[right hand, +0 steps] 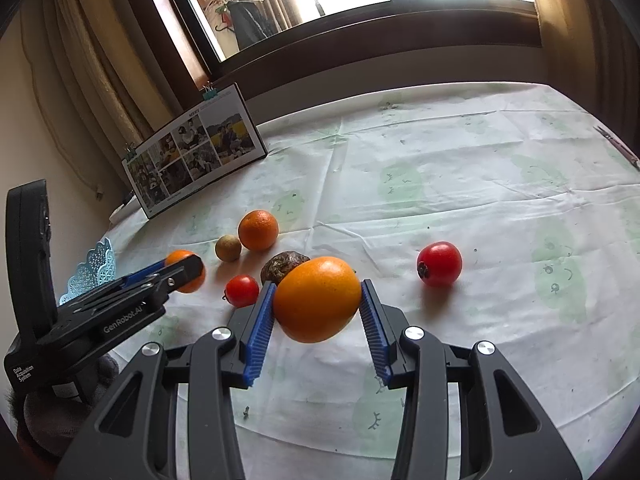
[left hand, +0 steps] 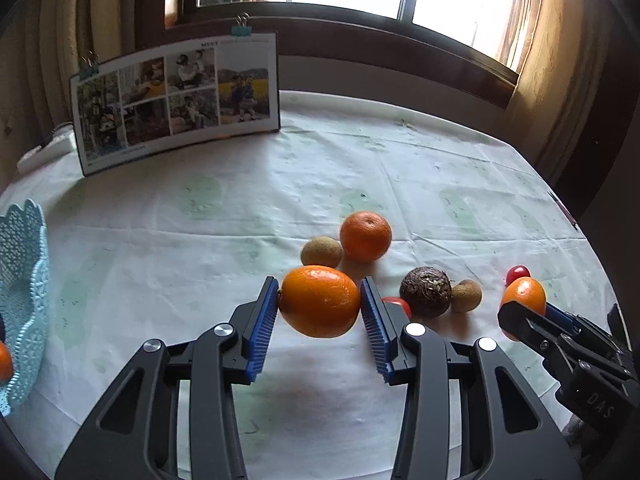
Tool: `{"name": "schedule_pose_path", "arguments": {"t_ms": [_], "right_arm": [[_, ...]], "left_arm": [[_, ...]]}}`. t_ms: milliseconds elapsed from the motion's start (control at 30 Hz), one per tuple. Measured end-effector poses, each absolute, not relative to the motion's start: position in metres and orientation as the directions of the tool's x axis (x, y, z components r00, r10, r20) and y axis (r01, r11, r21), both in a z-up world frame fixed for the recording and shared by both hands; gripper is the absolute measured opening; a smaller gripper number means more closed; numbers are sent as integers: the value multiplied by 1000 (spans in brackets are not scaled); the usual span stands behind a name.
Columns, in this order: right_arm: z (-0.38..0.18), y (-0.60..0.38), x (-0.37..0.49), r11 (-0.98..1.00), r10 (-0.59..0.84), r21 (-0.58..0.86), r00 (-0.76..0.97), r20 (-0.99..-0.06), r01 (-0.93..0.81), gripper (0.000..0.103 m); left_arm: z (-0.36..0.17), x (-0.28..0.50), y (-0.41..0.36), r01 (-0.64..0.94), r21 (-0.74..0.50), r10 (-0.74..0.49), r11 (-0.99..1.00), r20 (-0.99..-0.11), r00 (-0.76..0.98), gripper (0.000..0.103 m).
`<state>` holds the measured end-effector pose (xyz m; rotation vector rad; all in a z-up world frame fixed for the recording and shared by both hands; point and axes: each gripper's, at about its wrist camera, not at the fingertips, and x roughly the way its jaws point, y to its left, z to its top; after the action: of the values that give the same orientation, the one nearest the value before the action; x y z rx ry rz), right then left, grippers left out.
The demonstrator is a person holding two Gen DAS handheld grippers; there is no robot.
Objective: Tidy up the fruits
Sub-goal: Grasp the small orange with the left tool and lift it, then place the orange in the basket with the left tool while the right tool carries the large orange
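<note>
Both grippers are loaded: the left gripper [left hand: 320, 306] is clamped on an orange [left hand: 319, 301], held clear above the worktop [left hand: 200, 220], and the right gripper [right hand: 318, 304] is clamped on a second orange [right hand: 317, 299], also lifted. The light blue basket [left hand: 22, 280] sits at the left edge of the worktop, well apart from both grippers, and one orange-coloured fruit [left hand: 4, 360] shows at its rim, so at least one piece seems to be already sorted. Still loose on the cloth are a third orange [left hand: 365, 236] touching a kiwi [left hand: 321, 252], a dark rough-skinned fruit [left hand: 426, 292] with another kiwi [left hand: 466, 295] just beside it, a small tomato [right hand: 241, 290] and a larger red fruit [right hand: 439, 263] off to the right. By my reading the task is at an early stage: two oranges are on their way, and six fruits remain to be collected.
</note>
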<state>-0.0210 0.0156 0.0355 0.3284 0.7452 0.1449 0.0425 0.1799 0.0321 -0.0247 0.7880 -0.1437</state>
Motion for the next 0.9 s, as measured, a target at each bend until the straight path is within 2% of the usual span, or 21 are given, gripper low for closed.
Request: {"name": "schedule_pose_path", "arguments": {"t_ms": [100, 500, 900], "right_arm": [[36, 15, -21, 940, 238, 340, 732, -638, -10, 43], [36, 17, -23, 946, 225, 324, 738, -636, -9, 43], [34, 20, -21, 958, 190, 288, 742, -643, 4, 43]], "left_arm": [[42, 36, 189, 78, -34, -81, 996, -672, 736, 43], [71, 8, 231, -64, 8, 57, 998, -577, 815, 43], [76, -13, 293, -237, 11, 205, 971, -542, 815, 43]]}}
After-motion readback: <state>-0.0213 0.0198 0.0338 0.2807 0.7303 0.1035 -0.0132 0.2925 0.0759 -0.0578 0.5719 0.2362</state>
